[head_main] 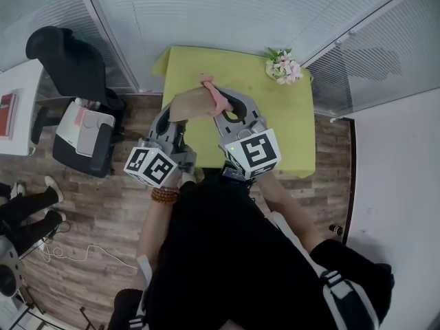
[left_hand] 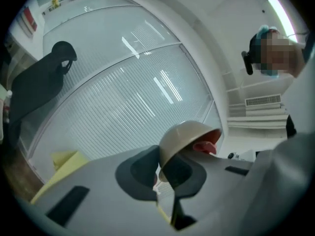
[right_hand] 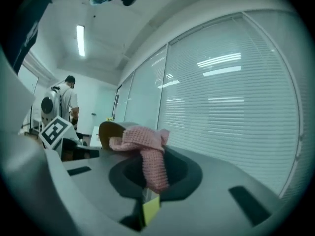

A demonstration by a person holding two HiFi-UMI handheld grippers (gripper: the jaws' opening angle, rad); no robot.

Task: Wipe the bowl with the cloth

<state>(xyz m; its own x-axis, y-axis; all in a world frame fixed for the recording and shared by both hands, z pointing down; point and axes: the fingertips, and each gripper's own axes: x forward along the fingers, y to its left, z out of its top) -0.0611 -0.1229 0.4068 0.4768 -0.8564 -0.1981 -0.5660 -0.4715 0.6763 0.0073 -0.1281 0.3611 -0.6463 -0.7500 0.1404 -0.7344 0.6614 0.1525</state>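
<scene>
Both grippers are raised above the green table (head_main: 289,133). The left gripper (head_main: 173,117) is shut on the rim of a tan bowl (head_main: 192,104), held tilted on its side. In the left gripper view the left gripper (left_hand: 158,175) pinches the rim of the bowl (left_hand: 183,135), and pink cloth (left_hand: 206,145) shows in the bowl's mouth. The right gripper (head_main: 225,113) is shut on a pink knitted cloth (head_main: 216,96) whose upper end reaches into the bowl. In the right gripper view the cloth (right_hand: 146,149) hangs from the bowl (right_hand: 108,131) down between the jaws of the right gripper (right_hand: 149,183).
A small bunch of flowers (head_main: 283,67) lies at the table's far right corner. A black office chair (head_main: 69,67) and a padded seat (head_main: 86,135) stand to the left on the wood floor. Glass partitions with blinds (head_main: 227,9) run behind the table. A person (right_hand: 63,104) stands far off.
</scene>
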